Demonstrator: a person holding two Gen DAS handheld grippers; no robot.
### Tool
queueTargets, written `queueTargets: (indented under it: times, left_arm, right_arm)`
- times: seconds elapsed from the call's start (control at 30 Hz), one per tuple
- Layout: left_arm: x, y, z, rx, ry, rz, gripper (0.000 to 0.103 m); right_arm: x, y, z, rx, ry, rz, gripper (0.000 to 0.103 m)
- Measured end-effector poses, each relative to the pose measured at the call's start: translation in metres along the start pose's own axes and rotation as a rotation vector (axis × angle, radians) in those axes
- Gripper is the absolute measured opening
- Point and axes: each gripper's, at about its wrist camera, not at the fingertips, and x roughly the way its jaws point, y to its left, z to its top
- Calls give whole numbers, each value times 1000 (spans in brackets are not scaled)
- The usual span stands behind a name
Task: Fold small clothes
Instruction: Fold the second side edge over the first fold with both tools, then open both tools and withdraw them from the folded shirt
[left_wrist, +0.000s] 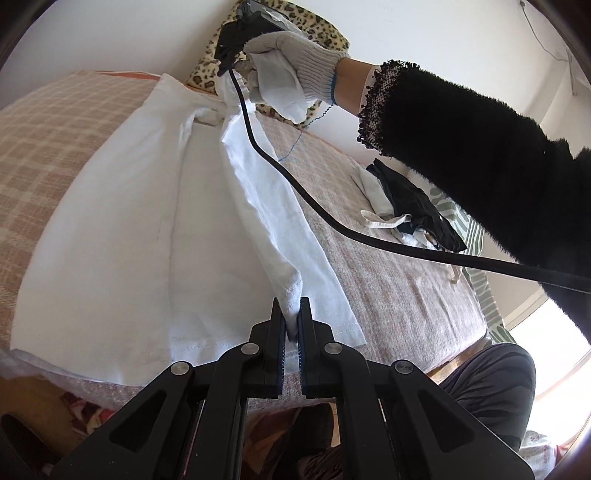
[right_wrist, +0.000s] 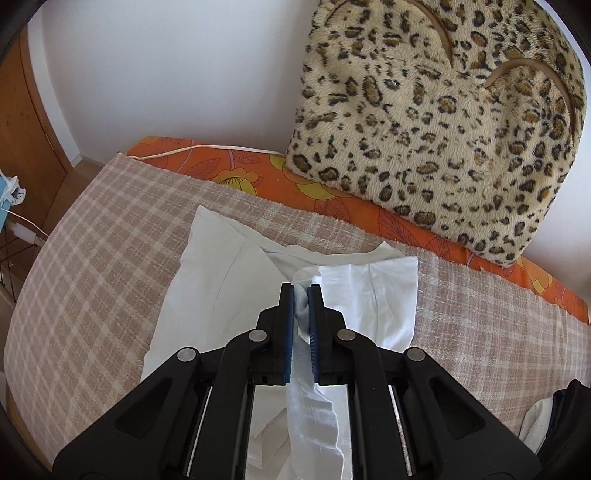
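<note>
White T-shirt (left_wrist: 122, 229): flat on bed (left_wrist: 388, 295), right side lifted. Left gripper (left_wrist: 291, 314) and right gripper (right_wrist: 303, 299), fingers clamped on that edge. Fold well: keep edge taut, lay level across.

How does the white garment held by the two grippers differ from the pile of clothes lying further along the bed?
The white garment is one piece, mostly spread flat on the checked blanket; the pile of clothes is crumpled, mixing black and white pieces. The garment's edge is lifted, pinched by the left gripper and the right gripper; no gripper touches the pile. Both rest on the same bed.
</note>
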Motion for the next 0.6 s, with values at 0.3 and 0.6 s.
queueTargets:
  times: [0.3,0.6]
  left_arm:
    - [3,12,-2,-15,63,41,9]
    - [-43,21,3,83,54,121,22]
  right_arm:
    - [23,10,2,-6,49,47,9]
    - [-45,-55,1,216,-137,260,58]
